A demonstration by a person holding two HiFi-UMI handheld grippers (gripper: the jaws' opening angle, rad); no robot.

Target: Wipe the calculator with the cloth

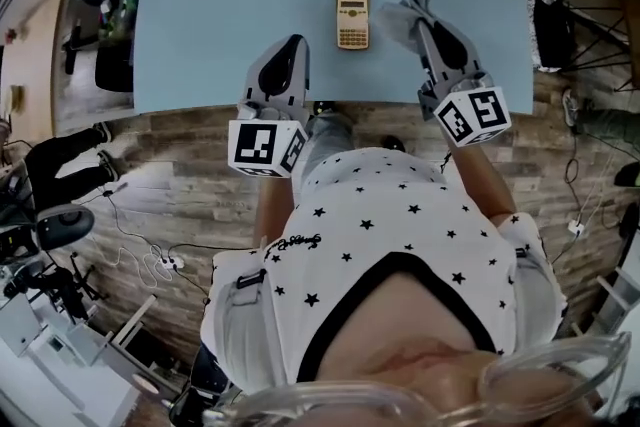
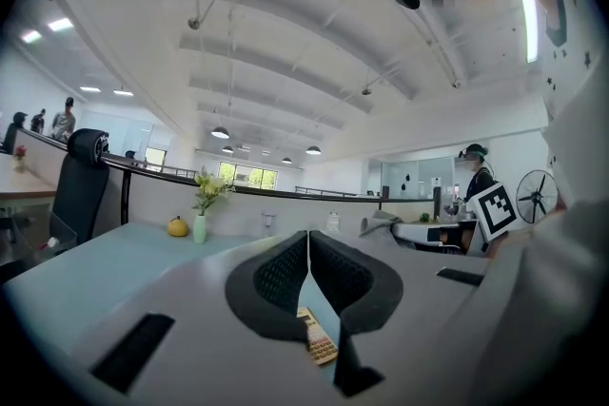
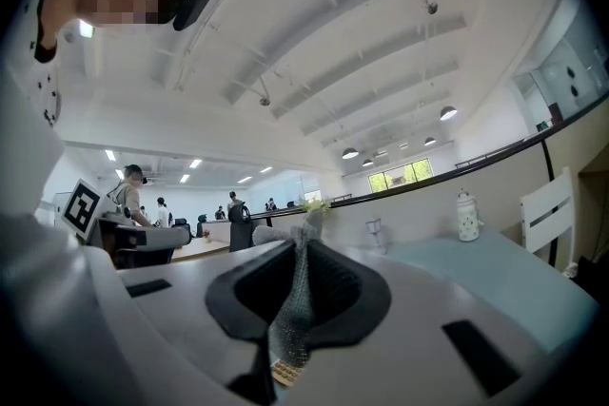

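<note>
A gold calculator (image 1: 352, 20) lies flat on the light blue table (image 1: 220, 5), between my two grippers. My left gripper (image 1: 293, 44) hovers near the table's front edge, left of the calculator, jaws shut with nothing between them. In the left gripper view the calculator (image 2: 319, 344) shows below the closed pads (image 2: 285, 276). My right gripper (image 1: 425, 20) is right of the calculator and shut on a grey cloth (image 1: 407, 15). In the right gripper view the cloth (image 3: 295, 304) hangs pinched between the pads, with a corner of the calculator (image 3: 283, 371) below.
A yellow fruit (image 2: 177, 226) and a vase of flowers (image 2: 202, 204) stand at the table's far side. A white pot (image 3: 466, 216) stands on the table. Office chairs (image 2: 81, 185) and people fill the background. Cables lie on the wooden floor (image 1: 150, 260).
</note>
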